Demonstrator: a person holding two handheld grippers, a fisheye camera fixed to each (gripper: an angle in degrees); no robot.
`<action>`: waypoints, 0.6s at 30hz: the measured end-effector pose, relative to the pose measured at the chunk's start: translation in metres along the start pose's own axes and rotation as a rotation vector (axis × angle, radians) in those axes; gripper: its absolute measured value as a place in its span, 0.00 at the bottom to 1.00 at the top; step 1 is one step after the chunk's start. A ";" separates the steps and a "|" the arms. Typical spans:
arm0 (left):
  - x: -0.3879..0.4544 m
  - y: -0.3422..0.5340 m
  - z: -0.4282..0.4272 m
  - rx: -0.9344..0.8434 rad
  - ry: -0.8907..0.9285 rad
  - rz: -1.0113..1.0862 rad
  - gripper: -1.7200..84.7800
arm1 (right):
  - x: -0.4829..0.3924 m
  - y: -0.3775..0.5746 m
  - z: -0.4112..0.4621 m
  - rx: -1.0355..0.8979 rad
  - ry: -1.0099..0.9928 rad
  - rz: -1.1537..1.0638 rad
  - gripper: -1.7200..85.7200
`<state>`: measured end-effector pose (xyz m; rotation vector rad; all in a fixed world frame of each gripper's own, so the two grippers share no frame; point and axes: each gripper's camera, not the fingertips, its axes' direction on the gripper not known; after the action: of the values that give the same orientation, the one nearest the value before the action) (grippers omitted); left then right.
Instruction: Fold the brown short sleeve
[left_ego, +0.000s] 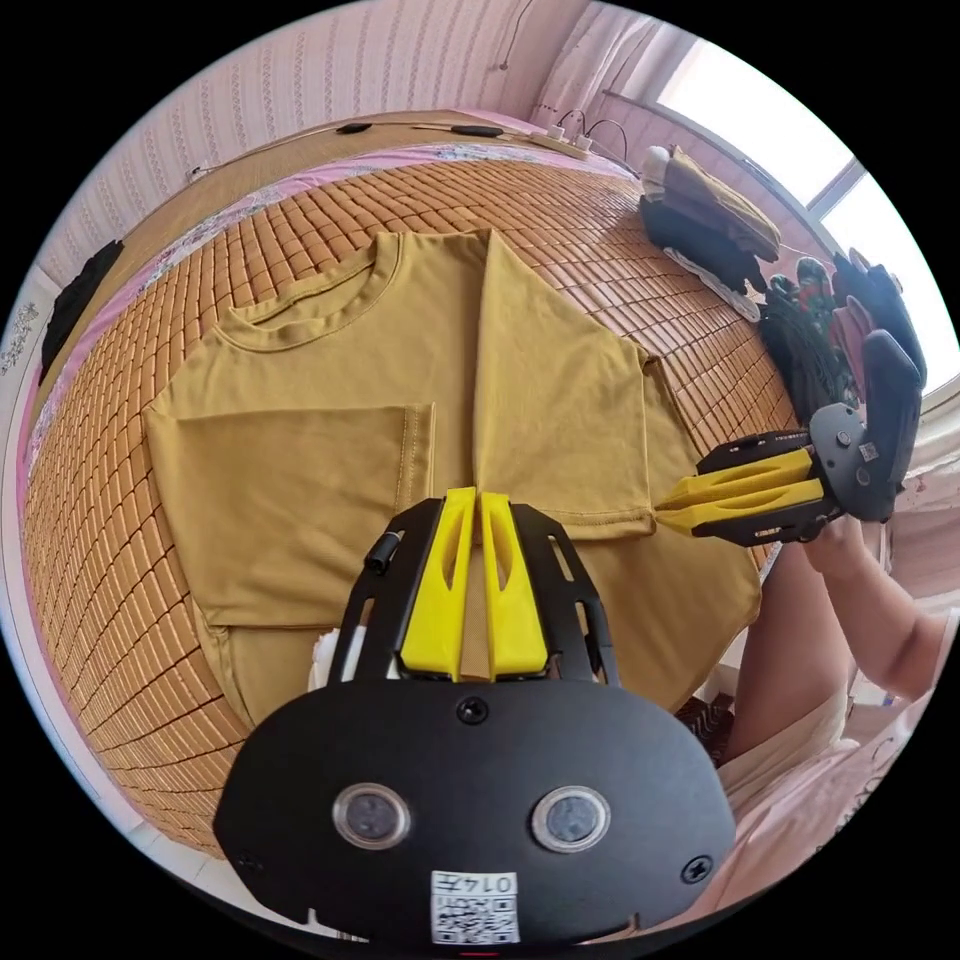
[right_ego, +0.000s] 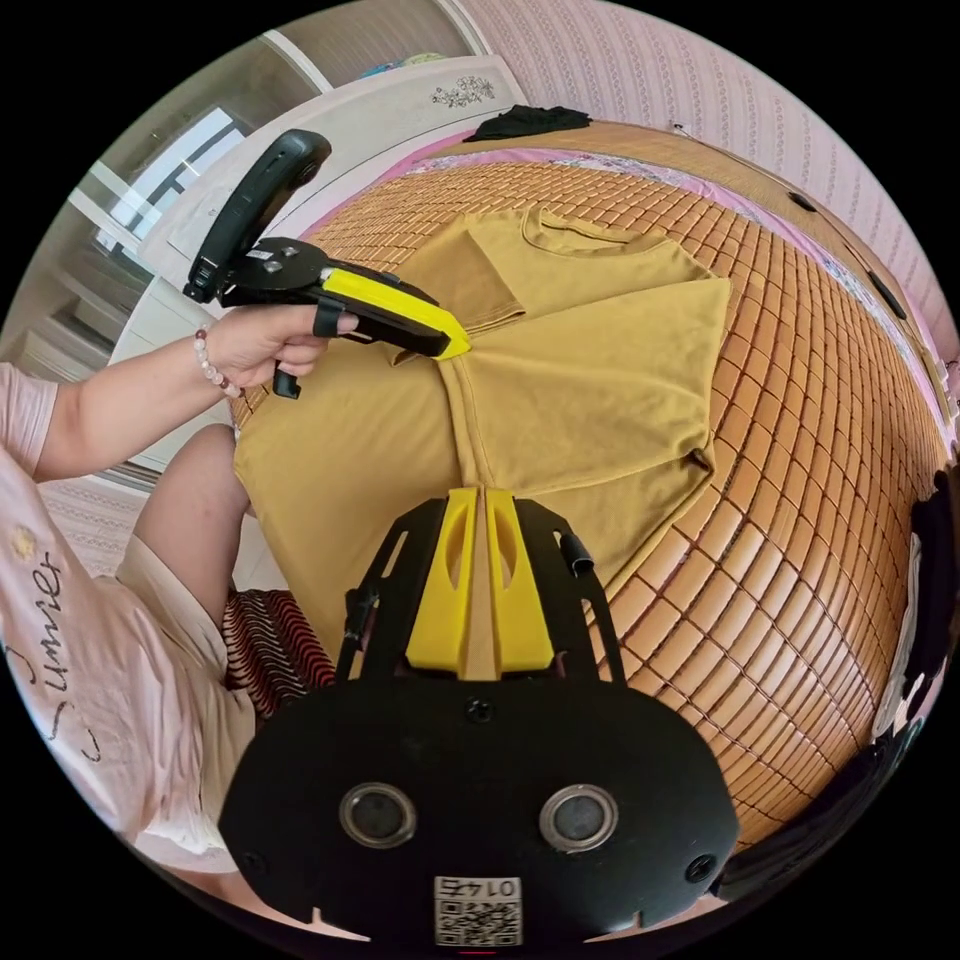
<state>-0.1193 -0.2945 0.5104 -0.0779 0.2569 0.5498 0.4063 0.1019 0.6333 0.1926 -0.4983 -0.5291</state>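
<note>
A brown short-sleeve shirt (left_ego: 330, 400) lies spread on a woven bamboo mat (left_ego: 90, 520), collar towards the far side, one sleeve folded in over the chest. In the left gripper view my left gripper (left_ego: 477, 497) is shut on a raised ridge of the shirt's fabric near its lower part. The right gripper (left_ego: 662, 508) comes in from the right, shut on the shirt's side edge by the other sleeve. In the right gripper view my right gripper (right_ego: 477, 492) pinches a fold of the shirt (right_ego: 590, 340). The left gripper (right_ego: 452, 346), held in a hand, grips the same taut crease farther along.
A pile of dark folded clothes (left_ego: 710, 225) sits at the mat's right edge, with more garments (left_ego: 815, 330) beside it. A black garment (right_ego: 530, 120) lies at the far end. The person's leg (right_ego: 195, 510) and pink top are beside the mat (right_ego: 800, 500).
</note>
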 end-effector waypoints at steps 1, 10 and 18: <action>-0.008 0.006 0.001 0.006 0.019 -0.018 0.04 | 0.001 -0.002 -0.004 0.004 -0.028 -0.005 0.07; -0.110 0.062 -0.049 0.138 -0.047 -0.141 0.07 | 0.046 -0.045 -0.058 0.115 0.093 0.008 0.11; -0.244 0.074 -0.051 0.250 0.061 -0.376 0.10 | 0.123 -0.129 -0.052 0.124 0.141 0.187 0.15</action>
<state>-0.3702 -0.3623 0.5252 0.0988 0.3595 0.1388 0.4685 -0.0693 0.5989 0.2966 -0.4065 -0.2996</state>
